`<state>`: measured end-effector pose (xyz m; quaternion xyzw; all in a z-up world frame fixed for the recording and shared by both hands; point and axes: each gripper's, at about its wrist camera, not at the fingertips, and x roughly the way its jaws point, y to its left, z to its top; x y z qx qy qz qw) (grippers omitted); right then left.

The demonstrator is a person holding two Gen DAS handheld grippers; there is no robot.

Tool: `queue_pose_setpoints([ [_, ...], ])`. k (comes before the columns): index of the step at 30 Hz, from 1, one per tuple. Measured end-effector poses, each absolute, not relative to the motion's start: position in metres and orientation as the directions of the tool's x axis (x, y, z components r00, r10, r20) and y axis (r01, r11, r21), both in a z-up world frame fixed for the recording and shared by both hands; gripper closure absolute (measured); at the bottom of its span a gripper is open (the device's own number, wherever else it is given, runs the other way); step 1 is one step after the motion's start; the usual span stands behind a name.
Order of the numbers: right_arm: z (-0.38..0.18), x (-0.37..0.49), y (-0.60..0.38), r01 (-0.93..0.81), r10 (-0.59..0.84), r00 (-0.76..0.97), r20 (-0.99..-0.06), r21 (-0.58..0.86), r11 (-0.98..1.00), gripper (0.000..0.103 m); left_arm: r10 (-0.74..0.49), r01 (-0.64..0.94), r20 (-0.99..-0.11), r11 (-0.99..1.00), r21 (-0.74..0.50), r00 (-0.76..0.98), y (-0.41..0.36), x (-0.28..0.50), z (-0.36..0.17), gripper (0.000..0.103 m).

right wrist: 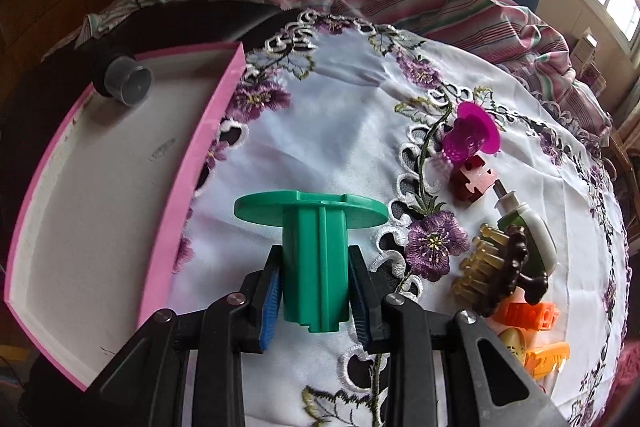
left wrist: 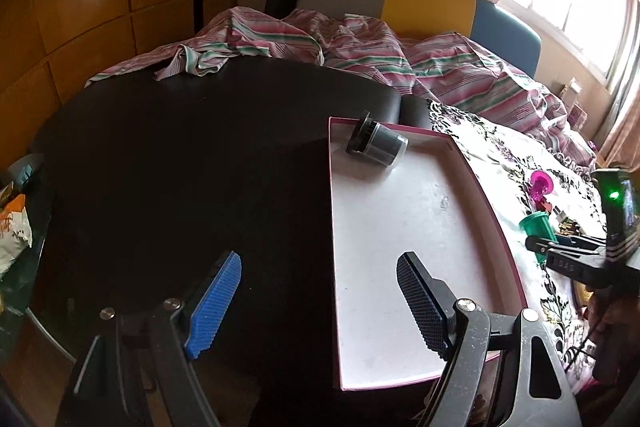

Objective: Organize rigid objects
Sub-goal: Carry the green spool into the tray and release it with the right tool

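My right gripper (right wrist: 316, 291) is shut on a green plastic spool (right wrist: 314, 251), its pads pressing the ribbed stem, flange end away from me, above the embroidered cloth. The same green spool (left wrist: 538, 227) and right gripper (left wrist: 560, 251) show at the right edge of the left wrist view. A pink-walled white tray (right wrist: 188, 163) lies left of it, with a dark grey capped jar (right wrist: 128, 83) on its side in the far corner. My left gripper (left wrist: 320, 303) stands open and empty over the tray's (left wrist: 400, 267) left edge, the jar (left wrist: 378, 145) beyond it.
On the white flowered cloth (right wrist: 340, 115) to the right lie a magenta spool (right wrist: 472, 135), a dark red puzzle block (right wrist: 472, 181), a white bottle (right wrist: 532, 227), a brown brush (right wrist: 500, 267) and orange pieces (right wrist: 532, 315). A black mat (left wrist: 180, 167) lies left of the tray. Striped bedding (left wrist: 360, 47) is behind.
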<state>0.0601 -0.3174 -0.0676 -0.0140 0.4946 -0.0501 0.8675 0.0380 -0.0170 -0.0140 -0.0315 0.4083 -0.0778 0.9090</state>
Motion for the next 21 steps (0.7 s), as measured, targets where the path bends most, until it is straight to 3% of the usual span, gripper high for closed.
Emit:
queue_pose_setpoints([
  [9, -0.027, 0.056, -0.28, 0.023, 0.003, 0.584, -0.812, 0.02, 1.0, 0.073, -0.171, 0.109, -0.741, 0.985, -0.131, 0.649, -0.01, 0.039, -0.018, 0.022],
  [21, -0.028, 0.077, -0.201, -0.099, 0.164, 0.544, -0.823, 0.131, 0.986, 0.073, -0.162, 0.089, -0.743, 0.987, -0.137, 0.65, 0.001, 0.037, -0.021, 0.022],
])
